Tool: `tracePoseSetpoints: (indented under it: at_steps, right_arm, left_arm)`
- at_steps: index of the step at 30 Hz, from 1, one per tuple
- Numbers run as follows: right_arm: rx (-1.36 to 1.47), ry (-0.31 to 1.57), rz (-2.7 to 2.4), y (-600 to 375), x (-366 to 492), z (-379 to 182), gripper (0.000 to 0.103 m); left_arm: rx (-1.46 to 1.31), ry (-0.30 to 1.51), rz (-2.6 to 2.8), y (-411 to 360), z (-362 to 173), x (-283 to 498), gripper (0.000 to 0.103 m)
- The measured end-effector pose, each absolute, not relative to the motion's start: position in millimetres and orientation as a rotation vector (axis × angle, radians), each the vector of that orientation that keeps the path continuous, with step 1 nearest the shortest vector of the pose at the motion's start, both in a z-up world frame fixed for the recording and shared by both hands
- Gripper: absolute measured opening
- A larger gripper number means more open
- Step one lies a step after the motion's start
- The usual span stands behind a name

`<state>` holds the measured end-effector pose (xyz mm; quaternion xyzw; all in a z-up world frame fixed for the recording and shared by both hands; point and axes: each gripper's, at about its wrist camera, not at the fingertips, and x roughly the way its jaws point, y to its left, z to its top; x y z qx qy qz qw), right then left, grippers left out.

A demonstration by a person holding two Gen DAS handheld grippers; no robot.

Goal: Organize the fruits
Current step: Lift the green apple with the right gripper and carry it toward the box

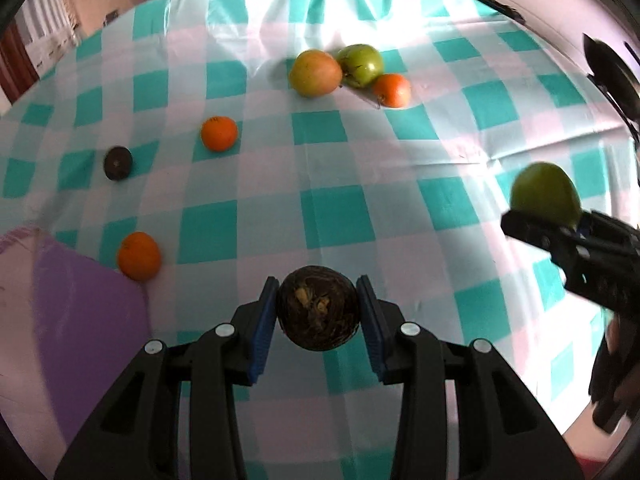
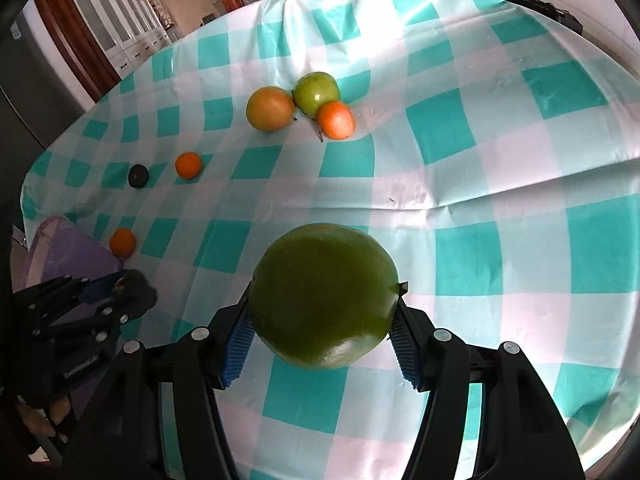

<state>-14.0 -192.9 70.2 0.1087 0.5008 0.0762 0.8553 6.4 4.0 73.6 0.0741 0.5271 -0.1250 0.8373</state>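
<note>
My left tool (image 1: pixel 318 312) pinches a dark round fruit (image 1: pixel 318 307) between its blue pads, lifted over the bench's (image 1: pixel 460 152) near edge. My right tool (image 2: pixel 322 320) clamps a big green fruit (image 2: pixel 323 294) across its widest part, so it shouldn't roll out. Both look bound for the cluster (image 1: pixel 348 74) toward the far edge, where like fruits sit touching. Two oranges (image 1: pixel 219 133) and another dark fruit (image 1: pixel 118 163) lie scattered by the left edge.
</note>
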Motion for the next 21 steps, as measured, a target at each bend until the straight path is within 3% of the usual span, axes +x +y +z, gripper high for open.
tracePoseSetpoints:
  at_steps: [9,21]
  right_arm:
    - [0.099,1.026,0.232,-194.9,-29.0,118.6,0.06]
    - [-0.077,0.972,0.306,-165.4,-29.8,146.1,0.06]
  left_arm:
    - [0.125,0.993,-0.246,-11.2,131.5,-20.7,0.04]
    - [0.152,0.965,-0.203,-5.3,137.0,-34.6,0.04]
